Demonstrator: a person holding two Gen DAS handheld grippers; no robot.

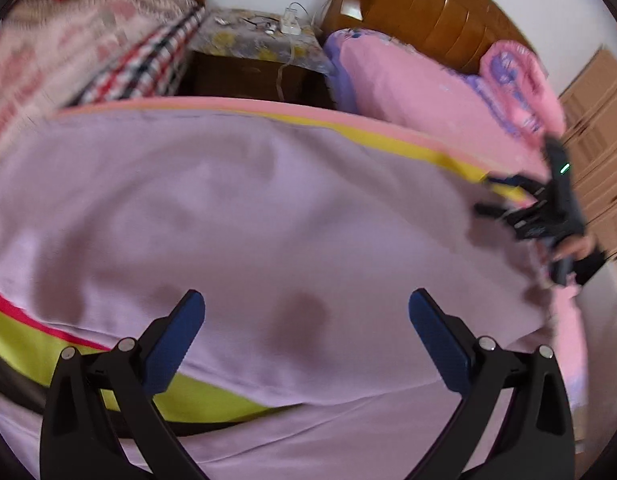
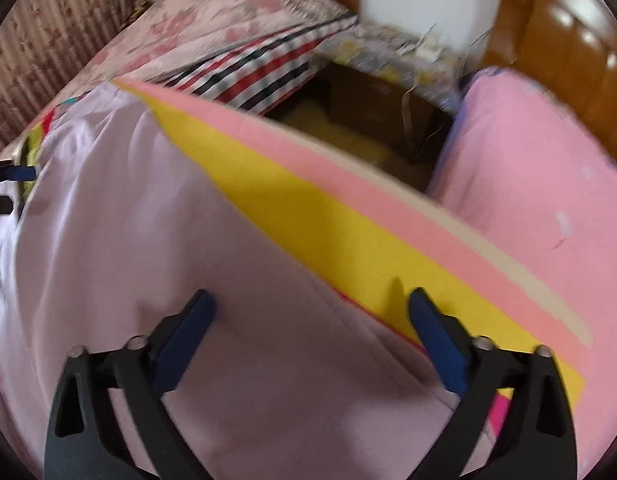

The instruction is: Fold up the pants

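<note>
Lilac pants point(image 1: 268, 208) lie spread over a foam mat with yellow, pink and red stripes point(image 1: 388, 136). My left gripper point(image 1: 306, 304) hovers just above the cloth, open, with nothing between its blue pads. In the left wrist view my right gripper point(image 1: 486, 196) appears at the pants' far right edge, held by a hand point(image 1: 572, 248), its fingers apart. In the right wrist view the pants point(image 2: 148, 240) fill the lower left, and my right gripper point(image 2: 310, 300) stands open over their edge beside the yellow stripe point(image 2: 328, 224). The left gripper's fingers point(image 2: 12, 172) show at the far left.
A pink pillow point(image 1: 408, 84) with a purple border lies behind the mat against a wooden headboard point(image 1: 428, 4). A dark bedside table point(image 1: 260, 68) with a floral cover and cables stands in the gap. A second bed with a floral quilt point(image 1: 48, 52) and a checked sheet is at the left.
</note>
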